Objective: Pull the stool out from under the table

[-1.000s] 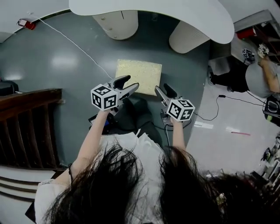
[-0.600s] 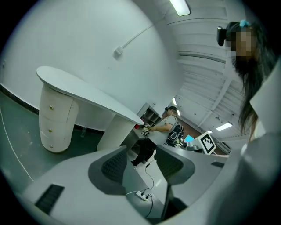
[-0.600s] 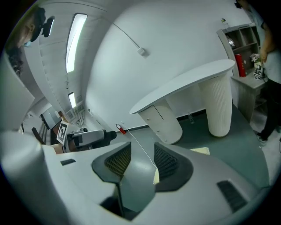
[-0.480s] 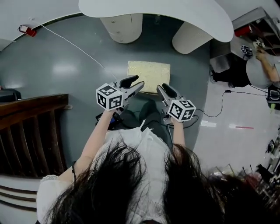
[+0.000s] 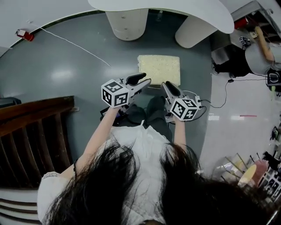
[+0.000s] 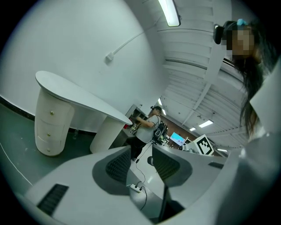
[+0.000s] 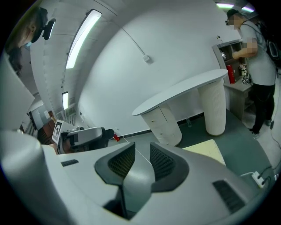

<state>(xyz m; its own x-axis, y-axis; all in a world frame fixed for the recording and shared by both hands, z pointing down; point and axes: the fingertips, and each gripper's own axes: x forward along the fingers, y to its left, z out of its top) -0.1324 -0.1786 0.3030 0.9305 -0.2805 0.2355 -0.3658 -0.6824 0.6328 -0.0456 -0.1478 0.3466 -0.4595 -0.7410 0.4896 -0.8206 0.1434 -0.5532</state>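
Observation:
The stool [image 5: 159,69], with a square pale yellow seat, stands on the grey floor just in front of the white table [image 5: 175,9], clear of its edge. My left gripper [image 5: 143,81] hangs in the air at the seat's near left corner. My right gripper [image 5: 169,87] hangs at the near right corner. Neither touches the seat. In the left gripper view the jaws [image 6: 142,163] are closing, with a narrow gap and nothing between them. The right gripper's jaws [image 7: 142,160] are closing too and hold nothing; the stool [image 7: 205,151] lies to their right.
Two thick white table legs [image 5: 129,22] stand behind the stool. A dark wooden railing [image 5: 30,127] is at the left. A power strip with cables [image 5: 198,99] lies on the floor at the right. A person [image 5: 259,52] stands at a counter at the far right.
Both grippers' jaws have narrowed from wide apart to a small gap. The left gripper's tips no longer overlap the seat's near edge. The head view has swung, so everything sits further right.

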